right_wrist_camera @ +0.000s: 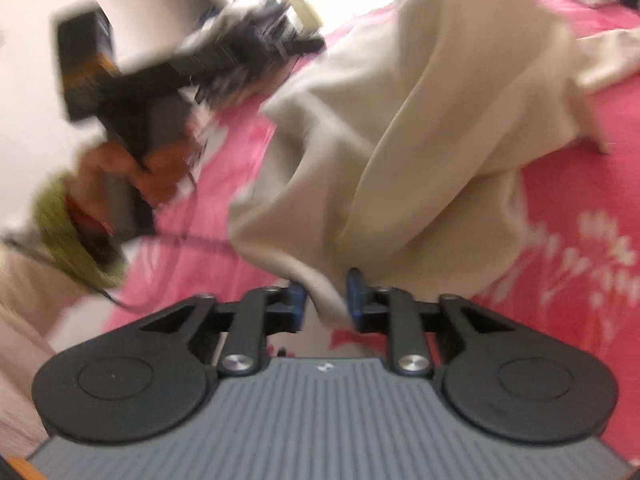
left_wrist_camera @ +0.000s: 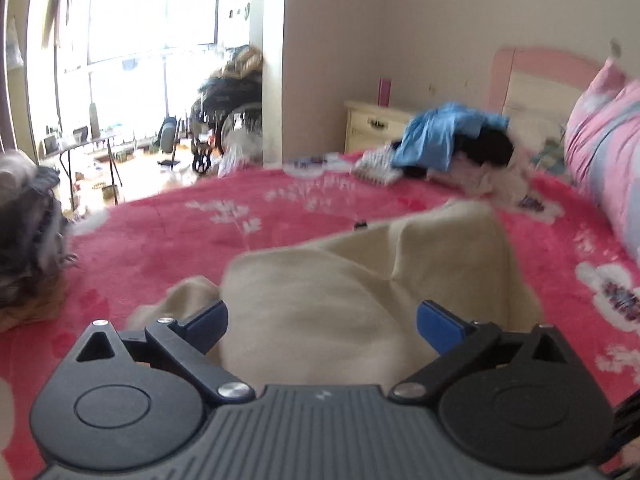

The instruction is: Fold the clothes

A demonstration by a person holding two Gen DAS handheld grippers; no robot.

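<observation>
A cream garment (left_wrist_camera: 340,280) lies rumpled on the pink flowered bedspread (left_wrist_camera: 160,248). My left gripper (left_wrist_camera: 322,314) hovers just over its near part, jaws spread wide, nothing between the blue pads. In the right wrist view the same cream garment (right_wrist_camera: 440,120) runs from the top down to my right gripper (right_wrist_camera: 326,292). A corner of the cloth hangs between its blue pads, which stand a little apart and do not press on it. A hand (right_wrist_camera: 120,172) with a green cuff holds the other gripper's handle at the left, blurred.
At the head of the bed is a heap of blue and black clothes (left_wrist_camera: 448,136), with a pink quilt (left_wrist_camera: 600,152) at the right. Dark grey clothes (left_wrist_camera: 32,240) are piled at the left edge. A cream nightstand (left_wrist_camera: 372,124) stands past the bed.
</observation>
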